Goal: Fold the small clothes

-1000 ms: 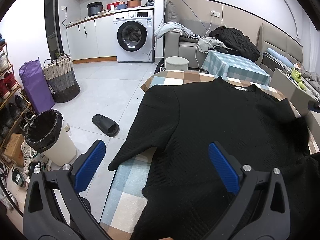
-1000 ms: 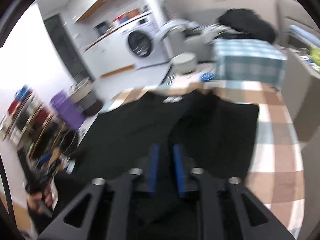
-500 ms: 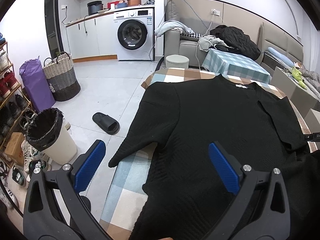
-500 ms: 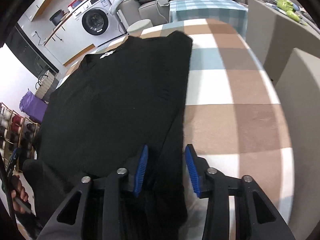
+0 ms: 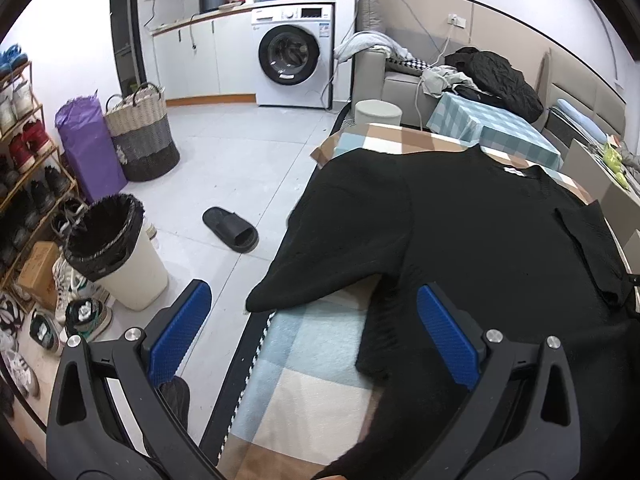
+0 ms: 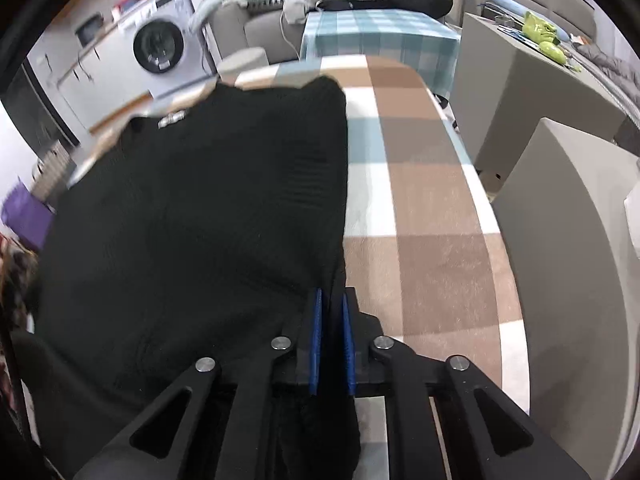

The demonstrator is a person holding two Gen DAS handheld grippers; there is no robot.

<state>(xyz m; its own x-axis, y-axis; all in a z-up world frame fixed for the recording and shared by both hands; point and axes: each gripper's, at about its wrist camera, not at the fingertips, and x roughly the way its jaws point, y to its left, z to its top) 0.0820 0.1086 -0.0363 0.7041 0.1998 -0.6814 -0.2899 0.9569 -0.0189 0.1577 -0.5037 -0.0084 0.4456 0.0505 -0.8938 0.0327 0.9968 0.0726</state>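
While right gripper is closing on black top edge, left gripper gapes empty.

The top is matt black knit cloth with a fine ribbed, wavy texture, and a small white label shows at its neck. The tabletop wears a soft, slightly fuzzy checked cloth in brown, pale blue and cream. Both claws, left and right, look like matt black plastic with bright metal screws and ridged blue pads. At the frame's left, the floor is smooth, faintly glossy pale tile.
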